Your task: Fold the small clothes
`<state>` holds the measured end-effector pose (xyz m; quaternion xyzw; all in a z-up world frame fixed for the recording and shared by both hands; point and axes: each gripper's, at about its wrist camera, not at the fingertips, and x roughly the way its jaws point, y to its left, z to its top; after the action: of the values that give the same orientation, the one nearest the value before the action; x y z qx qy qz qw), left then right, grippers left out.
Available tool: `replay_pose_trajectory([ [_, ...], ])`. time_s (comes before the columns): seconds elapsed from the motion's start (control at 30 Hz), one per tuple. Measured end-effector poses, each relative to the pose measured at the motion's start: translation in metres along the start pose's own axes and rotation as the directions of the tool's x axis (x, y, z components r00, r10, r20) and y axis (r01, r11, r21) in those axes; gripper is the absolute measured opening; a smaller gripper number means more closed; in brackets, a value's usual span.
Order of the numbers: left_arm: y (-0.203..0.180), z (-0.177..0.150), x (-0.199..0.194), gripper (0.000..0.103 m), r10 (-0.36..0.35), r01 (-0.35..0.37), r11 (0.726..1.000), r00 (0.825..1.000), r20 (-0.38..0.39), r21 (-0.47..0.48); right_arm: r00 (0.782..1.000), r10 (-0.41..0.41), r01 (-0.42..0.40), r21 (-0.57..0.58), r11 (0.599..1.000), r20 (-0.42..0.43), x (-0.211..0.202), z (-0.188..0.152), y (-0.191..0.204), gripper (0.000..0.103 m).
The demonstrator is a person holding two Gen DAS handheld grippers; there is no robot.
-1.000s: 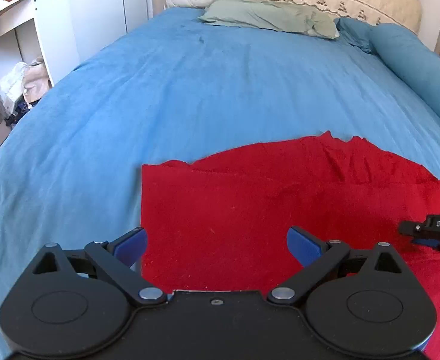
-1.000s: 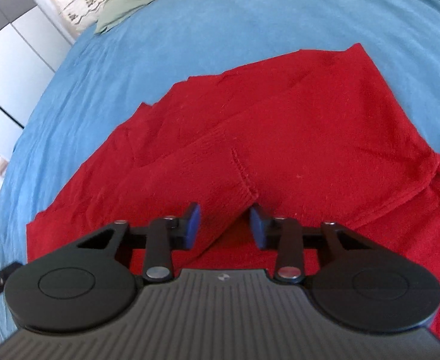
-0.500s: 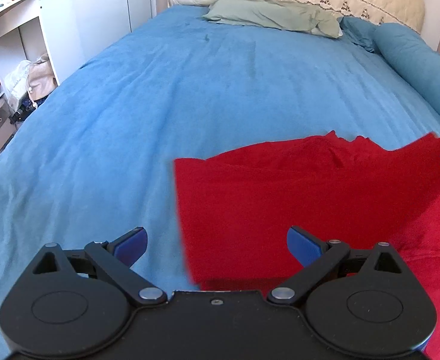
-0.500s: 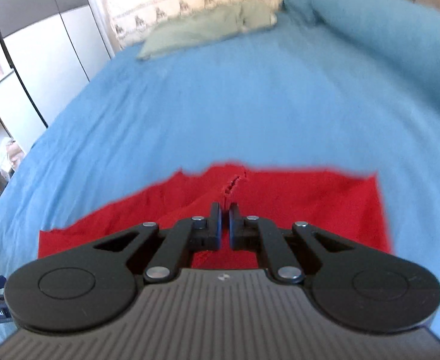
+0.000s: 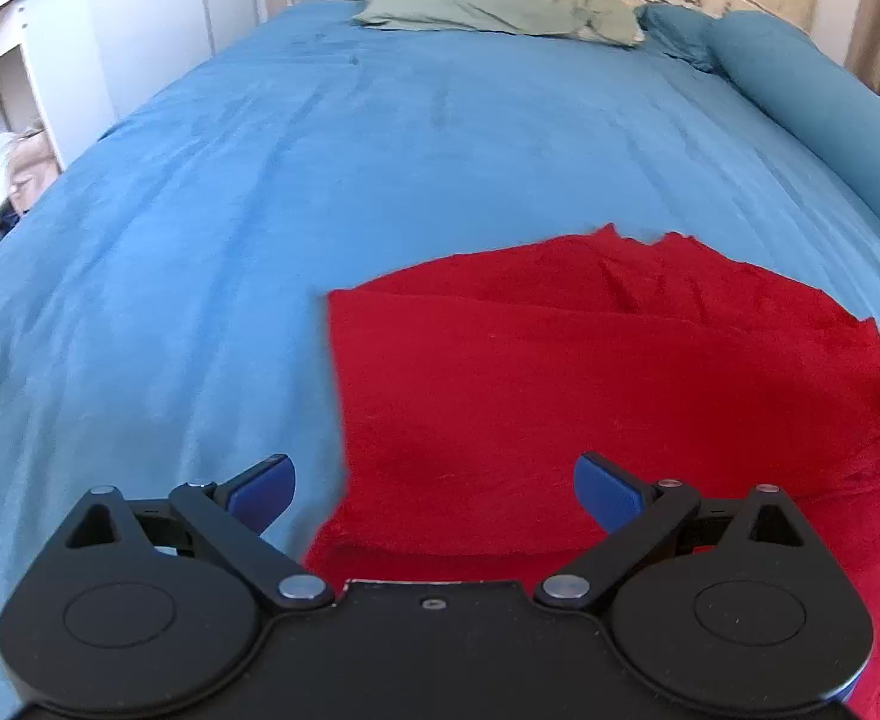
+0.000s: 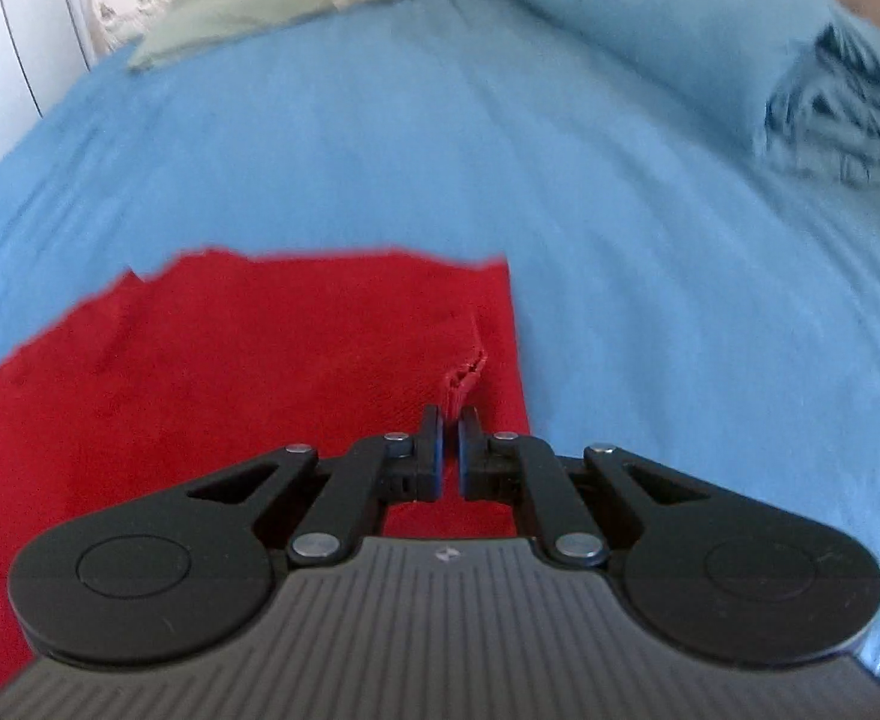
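Red knit garment (image 5: 589, 396) lies on the blue bedspread (image 5: 260, 192), just ahead of and under both grippers. Fuzzy, solid red, layered: in the left wrist view a folded top layer with a straight left edge and a soft crease running across the far part; far edge ragged and wavy. Near edge of the top layer sits doubled just in front of the left gripper (image 5: 434, 483).

Left gripper released, blue fingers (image 5: 263, 489) spread wide, nothing between them; its left finger is over bare bedspread, its right one over red cloth.

Right gripper (image 6: 450, 441) clenched on a pinched-up ridge of the garment (image 6: 230, 372), jaws nearly together with a thin fold of red knit between them; a ribbed seam bunches up just beyond the tips. The garment's right edge runs straight, just right of that pinch.

Open room: wide bare bedspread left of the left gripper, ahead of both, and right of the right gripper. Far ahead a green pillow (image 5: 499, 6) at the headboard; a blue bolster (image 6: 649, 18) along the right side. White shelving (image 5: 14, 60) off the bed's left edge. Right view is motion-blurred.
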<state>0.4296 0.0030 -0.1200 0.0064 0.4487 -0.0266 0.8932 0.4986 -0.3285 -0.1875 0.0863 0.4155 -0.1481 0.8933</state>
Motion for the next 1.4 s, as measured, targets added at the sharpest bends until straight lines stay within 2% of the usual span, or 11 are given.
replay_pose_trajectory([
  [0.03,-0.003,0.001,0.002,0.101,-0.006,0.006,1.0,1.0,0.0,0.007,1.0,-0.006,0.006,0.001,1.0,-0.009,0.003,-0.003,0.0,0.026],
  [0.1,-0.009,0.005,0.005,0.101,-0.016,0.016,1.0,1.0,0.003,0.02,1.0,-0.015,0.015,0.009,1.0,-0.011,0.003,-0.007,-0.001,0.051],
  [0.13,-0.013,0.007,0.007,0.101,-0.022,0.022,0.999,1.0,0.004,0.027,1.0,-0.001,0.001,0.017,1.0,0.01,-0.003,-0.008,-0.002,0.079],
  [0.17,-0.016,0.009,0.01,0.101,-0.028,0.028,0.999,1.0,0.004,0.029,0.998,0.023,-0.024,0.026,0.999,0.057,-0.012,-0.01,-0.002,0.1],
  [0.2,-0.019,0.011,0.012,0.101,-0.035,0.035,0.999,0.999,0.004,0.03,0.995,0.04,-0.042,0.022,0.999,0.093,-0.016,-0.01,0.002,0.103],
  [0.27,-0.023,0.014,0.018,0.101,-0.046,0.046,0.998,0.999,0.0,0.033,0.987,0.082,-0.078,-0.035,0.996,0.139,-0.025,-0.009,0.01,0.103],
  [0.4,-0.027,0.016,0.035,0.101,-0.043,0.044,0.998,0.999,-0.012,0.045,0.985,0.14,-0.128,-0.125,0.984,0.096,-0.01,-0.008,0.021,0.103],
  [0.63,-0.026,0.006,0.064,0.101,-0.031,0.035,0.997,0.997,-0.07,0.071,0.987,0.159,-0.16,-0.052,0.986,-0.021,0.036,-0.015,0.011,0.103],
  [1.07,-0.022,0.011,0.075,0.103,-0.045,0.055,0.995,0.993,-0.111,0.087,0.978,0.208,-0.208,-0.161,0.965,-0.015,0.042,-0.028,0.009,0.103],
  [1.23,-0.014,0.016,0.039,0.103,-0.08,0.084,0.994,0.994,-0.072,0.068,0.967,0.246,-0.252,-0.109,0.961,-0.07,0.03,-0.015,0.006,0.103],
  [1.4,0.009,0.002,-0.042,0.103,-0.106,0.106,0.994,0.994,0.003,-0.004,0.943,0.334,-0.334,-0.048,0.941,-0.005,-0.024,-0.008,-0.017,0.103],
])
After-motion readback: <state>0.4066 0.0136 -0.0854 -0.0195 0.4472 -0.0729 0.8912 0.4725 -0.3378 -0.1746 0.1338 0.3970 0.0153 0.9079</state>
